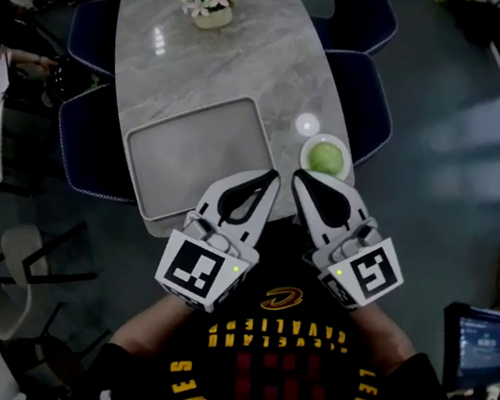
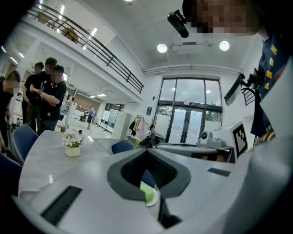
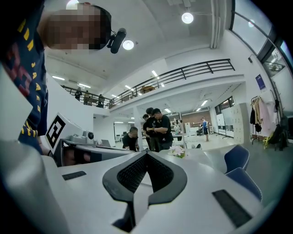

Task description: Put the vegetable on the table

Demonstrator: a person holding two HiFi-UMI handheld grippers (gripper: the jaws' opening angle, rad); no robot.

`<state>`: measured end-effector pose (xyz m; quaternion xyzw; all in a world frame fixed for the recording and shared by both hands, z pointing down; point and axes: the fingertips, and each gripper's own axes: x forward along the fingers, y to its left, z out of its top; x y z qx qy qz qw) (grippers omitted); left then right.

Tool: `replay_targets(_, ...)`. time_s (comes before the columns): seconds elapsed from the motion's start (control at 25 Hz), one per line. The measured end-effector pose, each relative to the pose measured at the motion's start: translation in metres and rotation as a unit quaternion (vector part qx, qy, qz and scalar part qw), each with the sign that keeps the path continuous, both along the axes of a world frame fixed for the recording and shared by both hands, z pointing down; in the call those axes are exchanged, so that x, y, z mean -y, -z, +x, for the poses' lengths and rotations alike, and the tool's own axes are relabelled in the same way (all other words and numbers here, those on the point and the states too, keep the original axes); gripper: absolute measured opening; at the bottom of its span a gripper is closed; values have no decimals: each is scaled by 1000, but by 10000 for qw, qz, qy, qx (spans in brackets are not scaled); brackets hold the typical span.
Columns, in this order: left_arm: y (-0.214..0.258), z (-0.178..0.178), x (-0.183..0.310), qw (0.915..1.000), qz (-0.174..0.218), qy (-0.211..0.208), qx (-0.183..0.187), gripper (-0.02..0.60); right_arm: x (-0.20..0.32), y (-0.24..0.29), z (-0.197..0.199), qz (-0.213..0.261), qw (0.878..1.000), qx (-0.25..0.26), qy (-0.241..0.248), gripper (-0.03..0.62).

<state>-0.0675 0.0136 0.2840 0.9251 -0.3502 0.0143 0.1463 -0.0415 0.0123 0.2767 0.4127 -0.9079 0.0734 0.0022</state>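
Grey marble counter [image 1: 245,61] carries a green vegetable [image 1: 325,158] on a small white plate [image 1: 306,145] at its near right corner, just beside a large grey tray [image 1: 196,152]. My left fingers [image 1: 215,200] and right fingers [image 1: 355,207] hover over the near edge. Each pair is pressed together at the tips and empty.

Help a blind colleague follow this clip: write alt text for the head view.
The left gripper and right gripper, both shut and empty, hover side by side over the near edge of a grey table. A green vegetable sits on a white plate beyond the right one; a grey tray lies beyond the left.
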Motion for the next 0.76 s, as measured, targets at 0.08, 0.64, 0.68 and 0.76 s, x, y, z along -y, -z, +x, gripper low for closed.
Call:
replay_targets(0.08, 0, -1, -1, 10000, -8, 27, 7, 0, -1, 0, -1, 6, 10000, 4, 23, 5)
replay_targets(0.64, -1, 2, 0, 9999, 40, 108, 81, 0, 1, 1, 2, 9, 10000, -1, 38, 5)
replay_targets(0.68, 0, 3, 1, 9999, 38, 121, 84, 0, 2, 1, 4, -30, 10000, -46, 30, 5)
replay_targets(0.76, 2, 4, 2, 9998, 38, 144, 89, 0, 4, 1, 5, -87, 9999, -97, 27, 5)
